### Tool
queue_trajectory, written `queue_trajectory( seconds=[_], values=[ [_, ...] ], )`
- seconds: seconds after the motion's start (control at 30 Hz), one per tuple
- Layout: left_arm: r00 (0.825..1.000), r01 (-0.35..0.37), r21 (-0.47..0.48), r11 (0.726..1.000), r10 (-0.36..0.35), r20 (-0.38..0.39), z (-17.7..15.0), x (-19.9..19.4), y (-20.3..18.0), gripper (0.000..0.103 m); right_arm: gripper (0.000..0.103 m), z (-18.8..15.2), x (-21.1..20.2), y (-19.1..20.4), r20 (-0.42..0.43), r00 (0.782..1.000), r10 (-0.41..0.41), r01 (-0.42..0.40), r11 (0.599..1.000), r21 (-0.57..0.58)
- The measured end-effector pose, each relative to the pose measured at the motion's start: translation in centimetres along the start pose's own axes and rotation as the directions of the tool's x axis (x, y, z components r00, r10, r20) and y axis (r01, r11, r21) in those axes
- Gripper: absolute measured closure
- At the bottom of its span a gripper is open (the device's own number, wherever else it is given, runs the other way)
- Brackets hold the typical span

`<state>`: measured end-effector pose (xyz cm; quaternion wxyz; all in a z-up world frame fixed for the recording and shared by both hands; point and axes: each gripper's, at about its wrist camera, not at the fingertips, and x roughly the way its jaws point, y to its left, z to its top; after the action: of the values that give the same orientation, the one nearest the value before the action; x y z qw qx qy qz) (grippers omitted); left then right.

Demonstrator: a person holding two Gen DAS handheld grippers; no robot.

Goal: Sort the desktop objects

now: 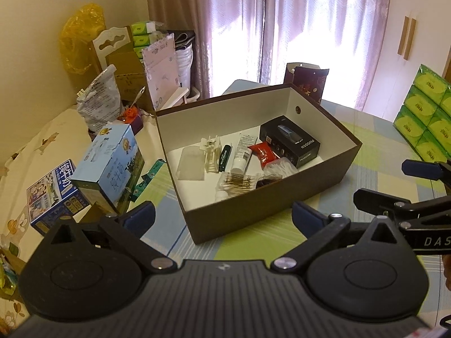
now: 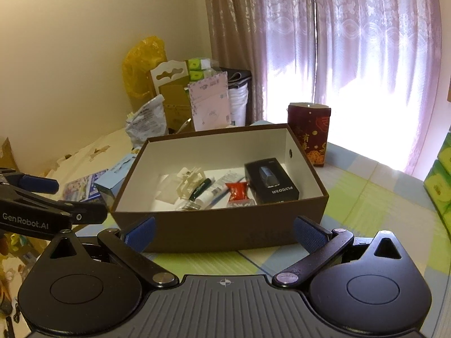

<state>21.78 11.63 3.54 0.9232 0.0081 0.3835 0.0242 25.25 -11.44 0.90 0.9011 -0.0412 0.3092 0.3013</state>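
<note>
Left gripper [image 1: 224, 217] and right gripper [image 2: 224, 232] both gape empty; the brown box [image 1: 242, 214] lies at twelve o'clock, probably nearer the right.

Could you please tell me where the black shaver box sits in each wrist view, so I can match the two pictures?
Left wrist: the black shaver box lies right of centre, in the brown box's far right corner.
Right wrist: the same box lies just right of centre, at the right inside wall.
Shared landmark: the red candy wrapper lies just to its left in both.
</note>
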Motion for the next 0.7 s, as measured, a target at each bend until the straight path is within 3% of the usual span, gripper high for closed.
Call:
queue_trajectory(
  seconds=[0.7],
  values=[
    [0.992, -0.108, -0.083, 0.991, 0.113, 0.053, -4.5, -8.1, -3.2, 0.001, 0.002, -3.0, -5.2, -1.0, 0.023, 0.994, 0.106, -0.104, 0.992, -0.072]
  ],
)
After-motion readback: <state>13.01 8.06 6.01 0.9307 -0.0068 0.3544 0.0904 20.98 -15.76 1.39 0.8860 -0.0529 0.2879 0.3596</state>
